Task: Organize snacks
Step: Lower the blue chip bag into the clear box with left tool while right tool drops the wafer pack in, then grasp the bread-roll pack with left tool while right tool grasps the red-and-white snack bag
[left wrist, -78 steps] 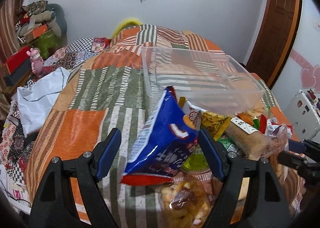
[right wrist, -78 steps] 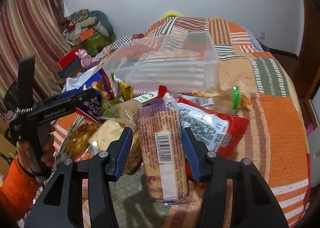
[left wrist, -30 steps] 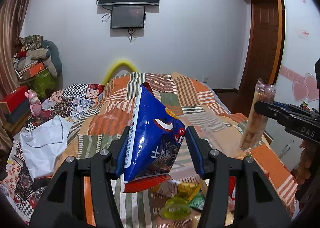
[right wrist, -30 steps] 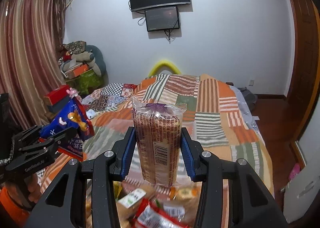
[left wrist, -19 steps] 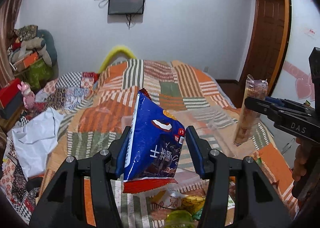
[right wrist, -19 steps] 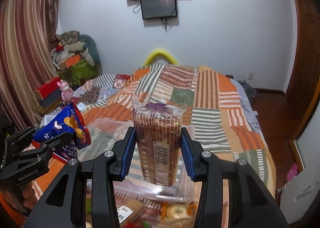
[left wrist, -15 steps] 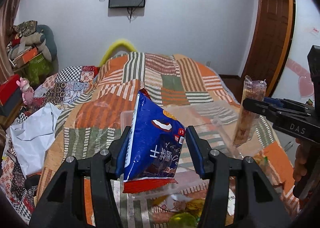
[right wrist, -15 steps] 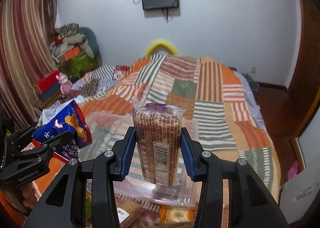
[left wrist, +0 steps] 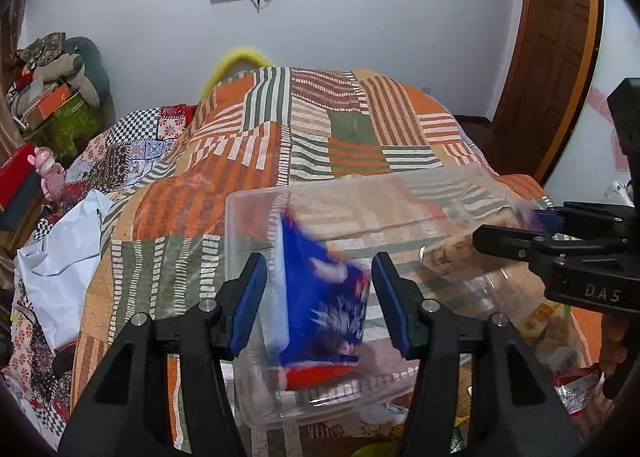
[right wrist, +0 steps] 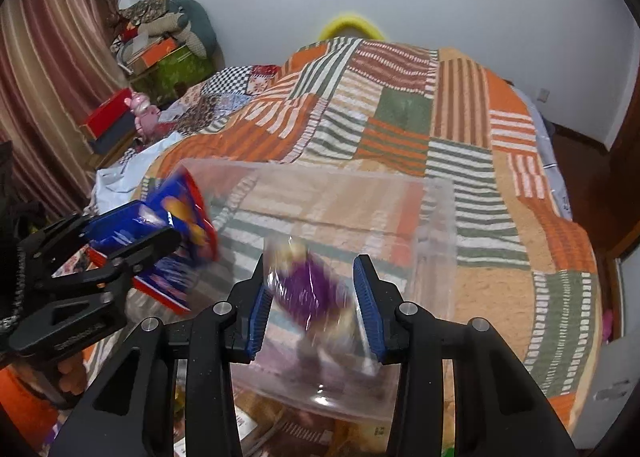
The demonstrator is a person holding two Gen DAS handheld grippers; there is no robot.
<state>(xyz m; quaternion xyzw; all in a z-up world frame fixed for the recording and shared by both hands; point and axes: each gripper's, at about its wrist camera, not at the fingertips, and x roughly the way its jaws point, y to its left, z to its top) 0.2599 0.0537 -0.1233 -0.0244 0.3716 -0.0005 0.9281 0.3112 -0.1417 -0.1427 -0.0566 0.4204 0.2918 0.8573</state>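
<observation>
A clear plastic bin [left wrist: 240, 241] lies on the patchwork bedspread; it also shows in the right wrist view [right wrist: 436, 217]. My left gripper [left wrist: 318, 303] is open over its left end. A blue chip bag [left wrist: 324, 297] is blurred between the pads, dropping into the bin; it also shows in the right wrist view [right wrist: 180, 217]. My right gripper [right wrist: 310, 309] is open over the bin's right end. A clear sleeve of biscuits with a purple top [right wrist: 312, 297] is blurred between its pads, falling into the bin; it also shows in the left wrist view [left wrist: 452, 253].
More snack packets [left wrist: 560, 393] lie on the bed in front of the bin. A white bag [left wrist: 64, 261] lies to the left. A red box and a pink toy [right wrist: 136, 113] stand beside the bed. A wooden door [left wrist: 548, 57] is at the right.
Both grippers came down over the bin and opened. The chip bag and the biscuit sleeve, held upright half a second ago, are now loose and falling into the bin.
</observation>
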